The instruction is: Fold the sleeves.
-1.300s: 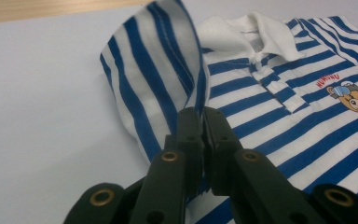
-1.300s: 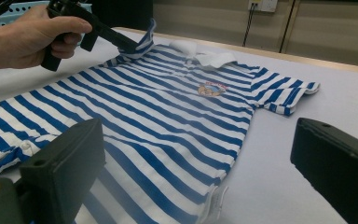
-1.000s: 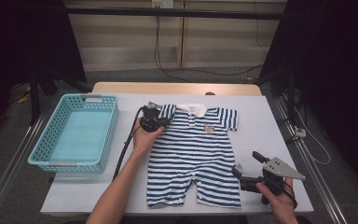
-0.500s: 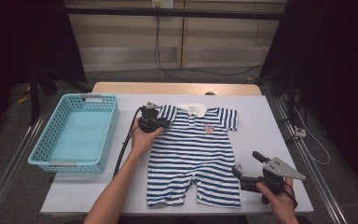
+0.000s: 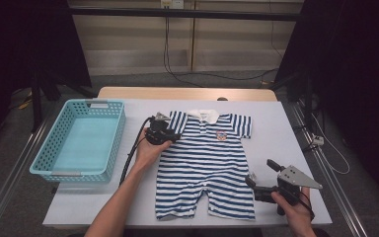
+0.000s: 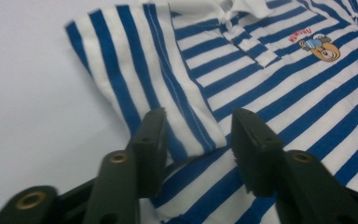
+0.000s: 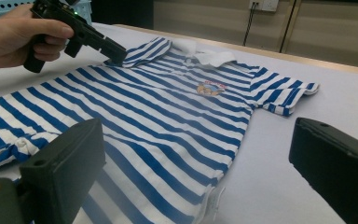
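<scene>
- Left gripper (image 5: 167, 134) down at the near sleeve of the striped romper (image 5: 207, 163), jaws just been opening — parted partway now, pads off the cloth.
- Seen from the left gripper view: sleeve fabric (image 6: 135, 79) lying flat between and beyond the two black jaws, a small wrinkle under them, nothing pinched.
- Reads as a release — sleeve looks set where wanted, spread out to the side rather than folded in.
- Romper itself flat on the white table (image 5: 276, 128), face up, collar toward the far edge, legs toward the person, both sleeves out, bear badge (image 7: 210, 87) on the chest showing.
- Compared with a second ago: garment in the same spot, same outline; no visible shift of the left hand either.
- Right gripper (image 5: 261, 183) parked just beside the romper's right leg hem, jaws wide apart, holding nothing; same place as in the earlier frames.
- Blue basket (image 5: 79, 143) on the left of the table, well apart from the romper, nothing visible inside.
- Judgement: smoothing stage about done, first fold not yet begun; next likely a fresh grab at a sleeve or side edge, with the right gripper well placed for the leg hem.
</scene>
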